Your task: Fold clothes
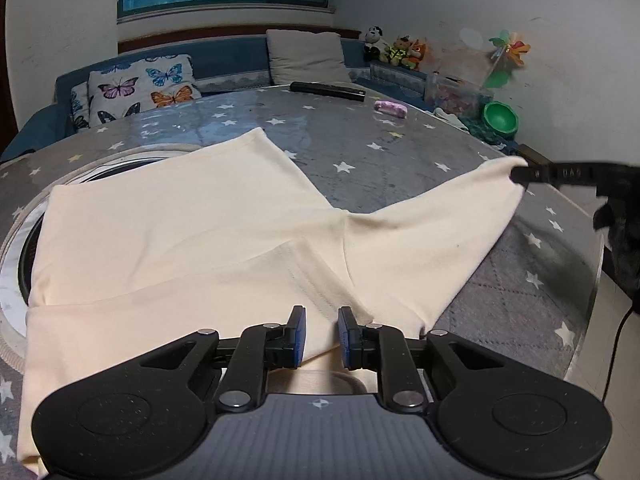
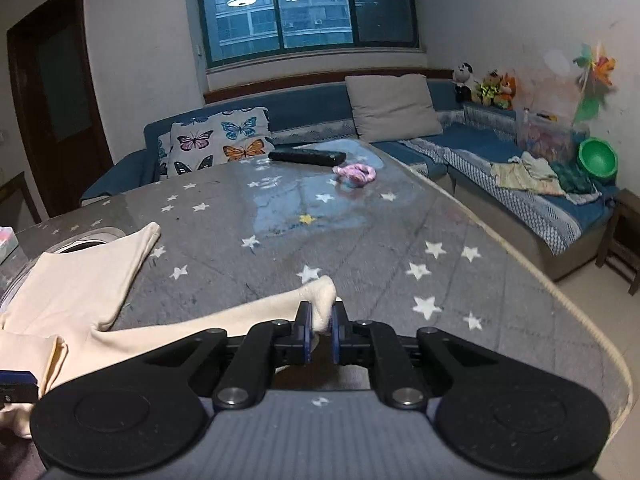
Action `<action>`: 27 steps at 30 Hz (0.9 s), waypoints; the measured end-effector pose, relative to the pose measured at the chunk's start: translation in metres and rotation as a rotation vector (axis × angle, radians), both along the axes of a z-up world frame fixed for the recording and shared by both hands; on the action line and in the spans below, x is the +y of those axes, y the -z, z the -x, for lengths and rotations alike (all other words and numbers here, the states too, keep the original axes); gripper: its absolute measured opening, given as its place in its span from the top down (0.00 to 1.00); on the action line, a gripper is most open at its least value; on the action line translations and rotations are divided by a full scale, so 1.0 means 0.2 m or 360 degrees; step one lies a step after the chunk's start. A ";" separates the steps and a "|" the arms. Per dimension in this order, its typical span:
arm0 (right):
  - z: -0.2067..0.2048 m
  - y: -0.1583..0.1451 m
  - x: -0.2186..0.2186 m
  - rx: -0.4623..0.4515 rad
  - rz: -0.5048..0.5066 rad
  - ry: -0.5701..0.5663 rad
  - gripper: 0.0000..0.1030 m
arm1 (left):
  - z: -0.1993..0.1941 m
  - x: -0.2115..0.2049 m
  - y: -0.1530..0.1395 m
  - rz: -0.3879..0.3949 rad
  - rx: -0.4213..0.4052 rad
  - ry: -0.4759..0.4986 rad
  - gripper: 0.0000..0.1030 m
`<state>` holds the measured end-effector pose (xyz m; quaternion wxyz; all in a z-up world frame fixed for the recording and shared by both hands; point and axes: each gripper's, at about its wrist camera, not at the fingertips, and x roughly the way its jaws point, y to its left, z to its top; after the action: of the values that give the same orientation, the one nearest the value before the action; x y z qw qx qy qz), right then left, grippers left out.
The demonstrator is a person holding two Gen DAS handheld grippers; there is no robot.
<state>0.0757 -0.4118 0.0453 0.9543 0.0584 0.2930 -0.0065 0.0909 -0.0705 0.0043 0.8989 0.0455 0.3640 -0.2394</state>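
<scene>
A round table (image 2: 400, 216) with a grey quilted cloth printed with white stars, glossy under a clear cover, stands before a blue sofa (image 2: 312, 108) and a dark window (image 2: 308, 8). A cream garment (image 1: 192, 220) of smooth, soft fabric lies spread on the near left part of the table, one sleeve drawn out to the right. The right tool (image 2: 319, 320) is clamped on the tip of that sleeve, the cloth bunched between its blue pads. The left tool (image 1: 322, 332) sits over the garment's near edge, jaws slightly apart with fabric lying between them, not pinched. A black remote control (image 2: 307, 156) and a crumpled pink thing (image 2: 356, 174) lie at the far side.
</scene>
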 end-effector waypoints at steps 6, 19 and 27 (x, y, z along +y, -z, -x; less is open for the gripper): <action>0.04 -0.26 0.11 -0.0179 0.0025 -0.0125 0.92 | -0.01 0.00 0.00 0.0033 -0.0017 0.0036 0.77; 0.08 -0.67 0.89 -0.0417 0.0103 -0.0880 0.92 | 0.14 0.26 -0.06 0.0142 -0.0114 -0.0071 0.70; 0.03 -0.41 1.48 -0.0229 0.0131 -0.1266 0.92 | 0.32 0.72 -0.09 0.0172 -0.0174 -0.0437 0.64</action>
<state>0.0703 -0.1153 0.1275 0.9020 -0.0973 0.2247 0.3555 0.0266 0.0734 0.0232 0.9429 -0.0402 0.3039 -0.1305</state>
